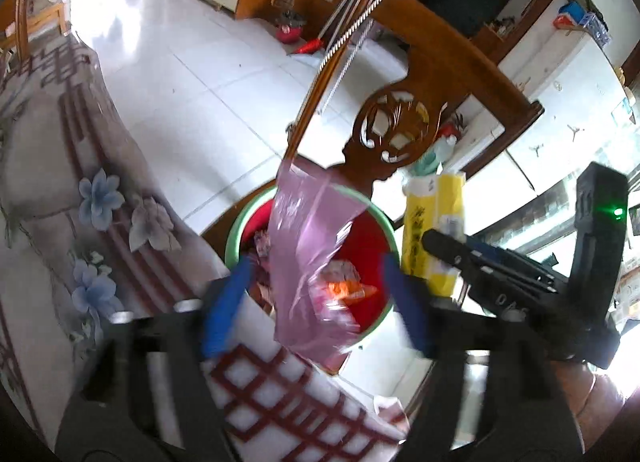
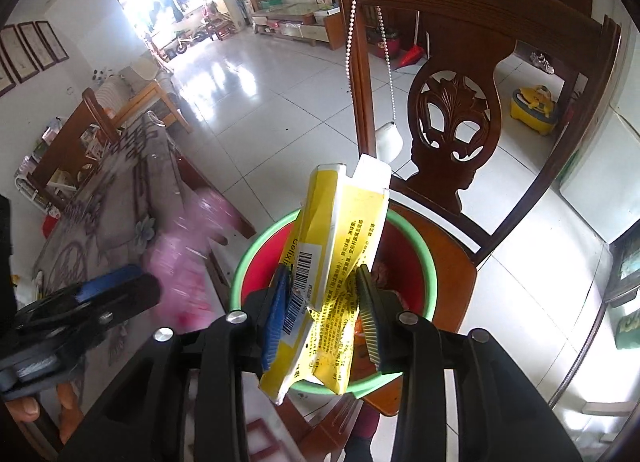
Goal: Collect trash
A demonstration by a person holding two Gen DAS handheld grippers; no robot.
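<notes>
A red bin with a green rim [image 1: 378, 217] [image 2: 424, 250] stands on a wooden chair seat and holds wrappers. A pink plastic bag [image 1: 308, 262] hangs loose in the air over the bin's near edge, between the spread blue pads of my left gripper [image 1: 320, 302], which is open. The bag shows as a pink blur in the right wrist view [image 2: 188, 254]. My right gripper [image 2: 324, 302] is shut on a crushed yellow and white carton [image 2: 340, 246] and holds it above the bin. The carton also shows in the left wrist view [image 1: 434, 221].
A carved wooden chair back [image 1: 436, 73] [image 2: 456, 93] rises behind the bin, with a bead cord [image 2: 384, 45] hanging on it. The table with a flowered cloth [image 1: 72, 181] [image 2: 100, 201] lies to the left. White tiled floor [image 1: 200, 73] stretches beyond.
</notes>
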